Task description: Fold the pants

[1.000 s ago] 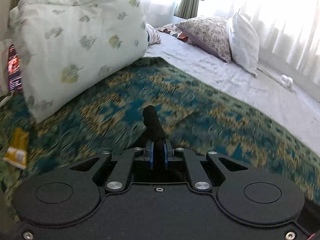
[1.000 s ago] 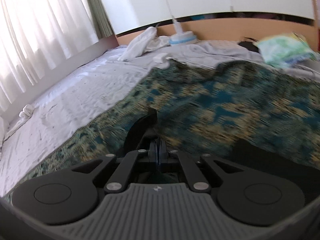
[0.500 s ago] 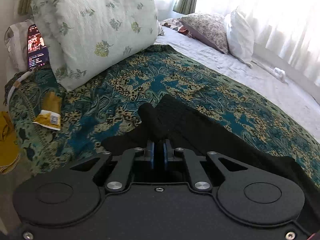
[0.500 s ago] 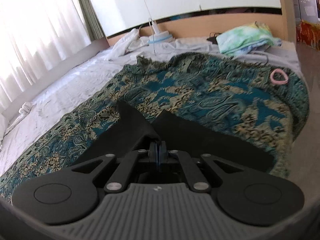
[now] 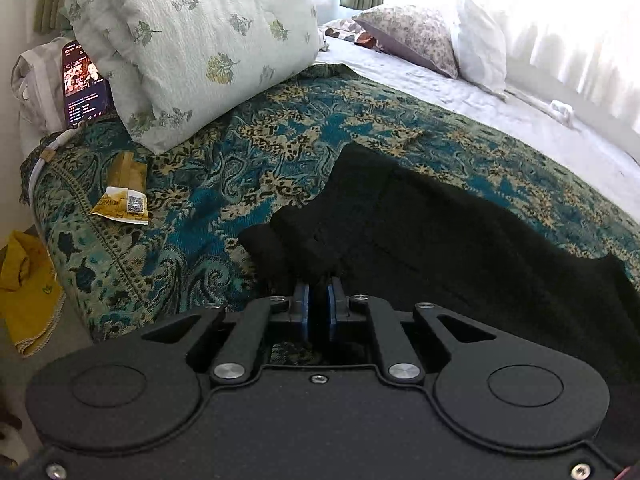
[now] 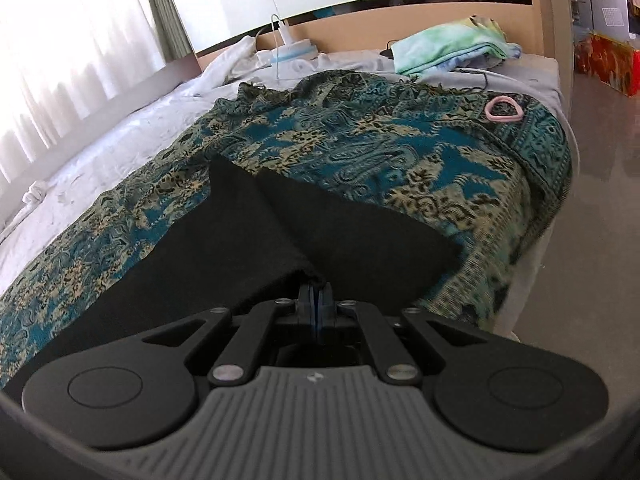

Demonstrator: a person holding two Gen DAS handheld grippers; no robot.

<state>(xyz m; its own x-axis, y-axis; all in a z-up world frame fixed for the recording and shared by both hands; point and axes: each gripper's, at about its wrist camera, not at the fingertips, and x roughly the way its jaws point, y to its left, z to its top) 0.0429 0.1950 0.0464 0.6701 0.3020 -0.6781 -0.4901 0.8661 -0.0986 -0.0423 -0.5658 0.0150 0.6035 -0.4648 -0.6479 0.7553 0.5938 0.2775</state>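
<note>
Black pants [image 5: 440,232] lie spread across a teal and gold patterned bedspread [image 5: 256,148]. My left gripper [image 5: 318,292] is shut on a bunched edge of the pants near the bed's front edge. In the right wrist view the same black pants [image 6: 248,232] stretch away over the bedspread [image 6: 360,148], and my right gripper [image 6: 316,292] is shut on a thin edge of the cloth. The fabric drapes from both grips down onto the bed, with a fold ridge running away from the right gripper.
A big leaf-print pillow [image 5: 192,40], a lit phone [image 5: 82,80] and a yellow packet [image 5: 122,200] lie at the left end. Floral pillows [image 5: 412,36] sit farther back. A pink ring [image 6: 502,110], folded tie-dye cloth [image 6: 452,46] and a charger [image 6: 286,36] are at the other end. Floor borders the bed [image 6: 592,208].
Both grippers have pulled back and sunk toward the bed's near edge with the pants in them. Much more black cloth now lies spread on the bedspread in both views.
</note>
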